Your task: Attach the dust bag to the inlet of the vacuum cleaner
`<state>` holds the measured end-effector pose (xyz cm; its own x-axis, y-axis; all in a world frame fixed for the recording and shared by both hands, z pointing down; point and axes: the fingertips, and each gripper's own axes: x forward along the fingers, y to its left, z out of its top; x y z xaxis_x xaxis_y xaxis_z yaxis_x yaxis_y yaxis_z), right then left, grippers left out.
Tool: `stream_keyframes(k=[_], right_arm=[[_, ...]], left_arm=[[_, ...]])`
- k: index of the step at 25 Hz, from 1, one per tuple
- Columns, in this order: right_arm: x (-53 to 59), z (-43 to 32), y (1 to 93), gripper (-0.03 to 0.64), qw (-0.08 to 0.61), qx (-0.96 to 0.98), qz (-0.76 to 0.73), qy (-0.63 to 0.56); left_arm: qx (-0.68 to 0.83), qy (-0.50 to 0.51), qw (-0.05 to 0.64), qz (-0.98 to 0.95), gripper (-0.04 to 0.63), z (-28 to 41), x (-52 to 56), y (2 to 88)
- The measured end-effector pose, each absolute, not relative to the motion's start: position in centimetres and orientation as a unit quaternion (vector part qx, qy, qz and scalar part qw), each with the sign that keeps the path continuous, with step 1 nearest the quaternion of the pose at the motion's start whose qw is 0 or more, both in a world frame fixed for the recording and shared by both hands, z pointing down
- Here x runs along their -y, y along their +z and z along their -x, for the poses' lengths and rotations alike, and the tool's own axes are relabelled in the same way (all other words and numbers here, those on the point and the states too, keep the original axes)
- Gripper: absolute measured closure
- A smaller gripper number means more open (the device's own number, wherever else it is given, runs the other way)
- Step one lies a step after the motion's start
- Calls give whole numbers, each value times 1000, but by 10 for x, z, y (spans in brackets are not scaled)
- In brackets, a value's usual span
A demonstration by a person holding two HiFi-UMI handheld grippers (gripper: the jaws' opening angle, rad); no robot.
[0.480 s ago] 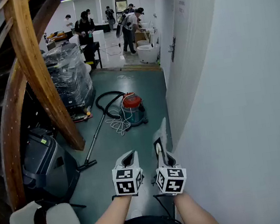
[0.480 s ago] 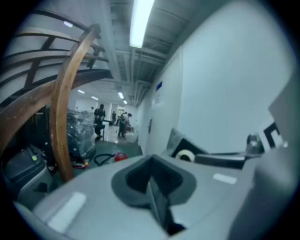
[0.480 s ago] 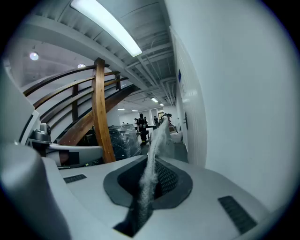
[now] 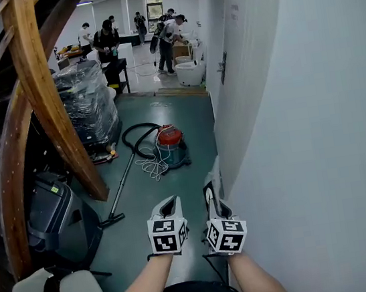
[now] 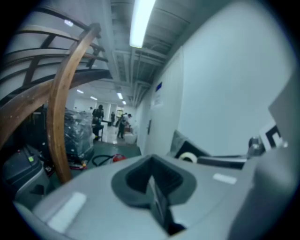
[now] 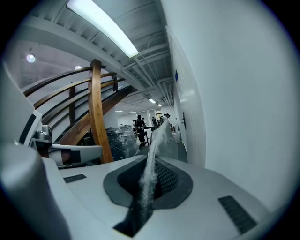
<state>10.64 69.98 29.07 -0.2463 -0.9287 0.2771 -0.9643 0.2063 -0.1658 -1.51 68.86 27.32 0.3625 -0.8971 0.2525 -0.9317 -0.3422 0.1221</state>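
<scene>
left gripper (image 4: pixel 170 206): jaws fully together with nothing between them. The left gripper view (image 5: pixel 155 190) shows the pads meeting edge to edge. Held low in front of the person, just beside the right one.
right gripper (image 4: pixel 210 194): clamped on the dust bag. The right gripper view (image 6: pixel 147 183) shows the bag's thin edge pinched between the pads.
dust bag (image 4: pixel 211 171): pale grey-white fabric, held edge-on. It rises up and forward out of the right jaws (image 6: pixel 158 138), close to the wall, clear of the floor.
vacuum cleaner (image 4: pixel 171 143): small canister with a red top and teal body. It stands upright on the floor down the corridor, well apart from both grippers and the bag. Can't make out the inlet at this range.
hose (image 4: pixel 135 134): black, looped on the floor to the left of and behind the canister.
wand (image 4: pixel 122 182): runs from the hose towards the camera, with its nozzle on the floor near the dark grey machine.
cord (image 4: pixel 153 167): white, in a loose pile touching the canister's left side.
dark grey machine (image 4: pixel 56 217): at left, under the curved wooden stair beam (image 4: pixel 42 94).
wrapped pallet (image 4: pixel 89 101): a stack in plastic film behind the beam.
chair (image 4: pixel 82 291): pale seat at bottom left.
wall (image 4: pixel 316 130): white, fills the right side.
floor (image 4: pixel 186 118): green.
people (image 4: pixel 169 34): several standing in the bright room at the far end.
</scene>
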Motion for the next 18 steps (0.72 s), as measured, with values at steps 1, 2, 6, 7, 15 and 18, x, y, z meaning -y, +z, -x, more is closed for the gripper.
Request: stream_keyframes(k=[1,2,6,7,15,18], right_arm=[[-698,-106,290,598,54,775,-611,154],[-696,-105,290,598,53,775,-611,155],[-688,-98,292,598,57,773,-612,155],[-686,-96,292,598,57,773,-612,155],[-661,-70,290,598,58,775,-610,153],[-652,-62,290,598,59,772,-614,151]], left_arm=[[559,70,123,-817,598,15,-686,273],[558,70,124,-817,598,16,-683,273],[556,70,127,-819,598,22,-673,275],[555,69,127,-819,598,24,-670,275],[551,60,126,-823,598,48,-642,271],[548,60,126,-824,598,57,-631,272]])
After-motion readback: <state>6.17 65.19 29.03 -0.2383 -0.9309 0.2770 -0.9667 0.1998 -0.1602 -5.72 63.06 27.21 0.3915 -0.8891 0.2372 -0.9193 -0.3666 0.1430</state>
